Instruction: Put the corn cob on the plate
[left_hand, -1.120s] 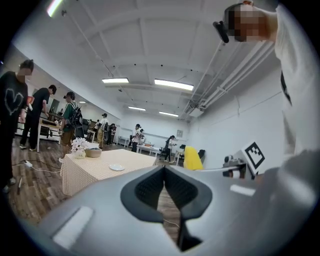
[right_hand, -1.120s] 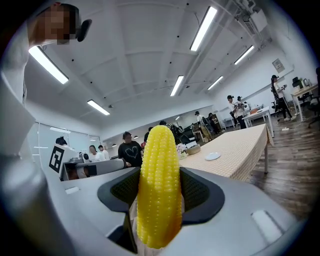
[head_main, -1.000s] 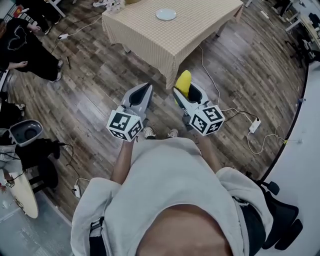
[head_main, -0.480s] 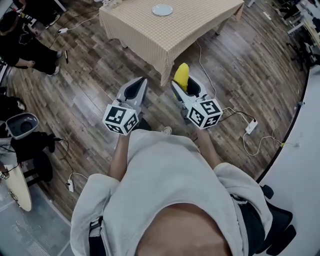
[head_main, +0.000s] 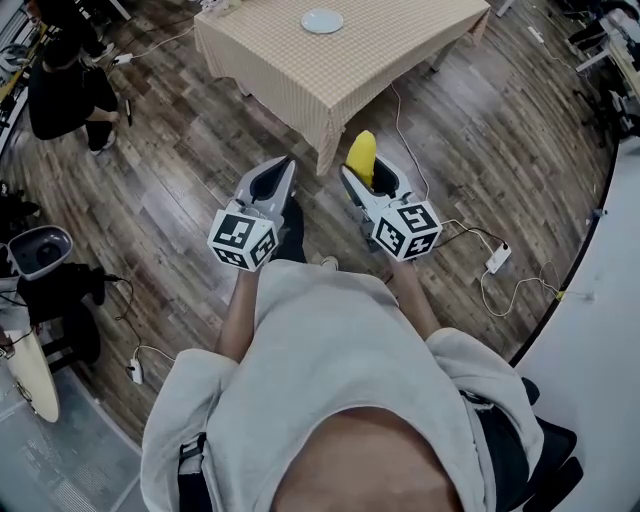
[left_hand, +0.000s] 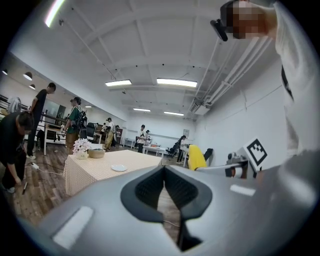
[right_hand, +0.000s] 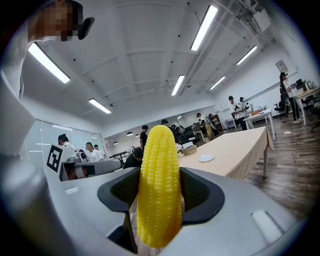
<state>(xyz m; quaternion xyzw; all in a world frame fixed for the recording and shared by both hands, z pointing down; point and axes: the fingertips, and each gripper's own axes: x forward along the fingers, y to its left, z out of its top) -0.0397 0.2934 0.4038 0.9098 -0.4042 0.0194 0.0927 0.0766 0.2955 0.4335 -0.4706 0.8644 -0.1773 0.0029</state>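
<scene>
A yellow corn cob (right_hand: 159, 190) stands upright between the pads of my right gripper (right_hand: 159, 200), which is shut on it. In the head view the corn cob (head_main: 360, 157) sticks out of the right gripper (head_main: 365, 175) above the wooden floor, short of the table. A small white plate (head_main: 322, 21) lies on the checked tablecloth of the table (head_main: 400, 40) ahead; the plate (right_hand: 206, 158) also shows past the corn. My left gripper (head_main: 283, 168) is alongside, its pads meeting at the tips with nothing between them (left_hand: 164, 172).
A vase of flowers (left_hand: 81, 147) and a bowl (left_hand: 96, 153) stand at the table's far end. Cables and a power strip (head_main: 497, 260) lie on the floor at right. People stand at left (head_main: 65, 85), and a chair (head_main: 35, 250) is nearby.
Both grippers have crept up the head view toward the table corner, the corn staying in the right one. The person at upper left has shifted.
</scene>
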